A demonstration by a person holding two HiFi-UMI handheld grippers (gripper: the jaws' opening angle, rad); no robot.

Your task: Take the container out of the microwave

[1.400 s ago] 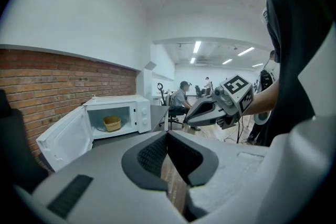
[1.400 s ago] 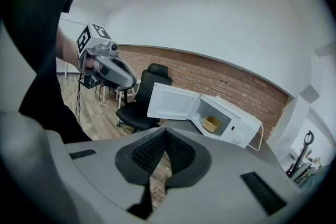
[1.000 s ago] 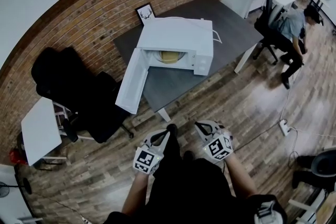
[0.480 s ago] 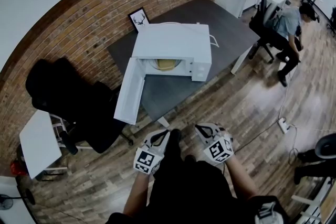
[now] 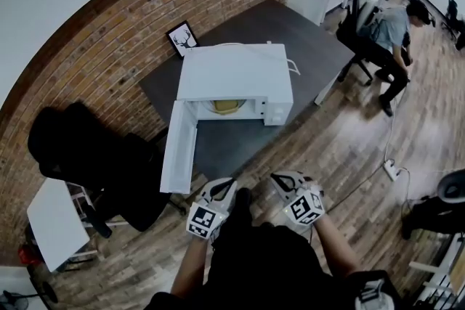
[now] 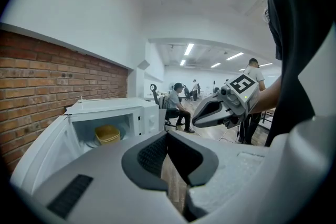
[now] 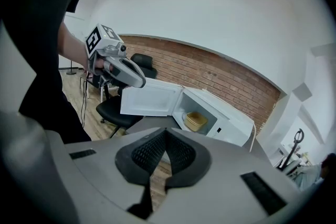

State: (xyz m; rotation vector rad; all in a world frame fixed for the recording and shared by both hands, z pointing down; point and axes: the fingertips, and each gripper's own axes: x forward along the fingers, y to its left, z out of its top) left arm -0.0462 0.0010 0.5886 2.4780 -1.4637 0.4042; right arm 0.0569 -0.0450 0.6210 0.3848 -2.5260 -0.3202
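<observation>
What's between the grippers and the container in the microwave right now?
Head view: wood floor, then the front strip of the dark table. The microwave door hangs open to the left, off the line to the container.

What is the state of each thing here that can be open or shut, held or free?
microwave door: swung wide open.
microwave: on the table, container inside.
container: in the microwave, nothing touches it.
left gripper: jaws shut, empty.
right gripper: jaws shut, empty.
</observation>
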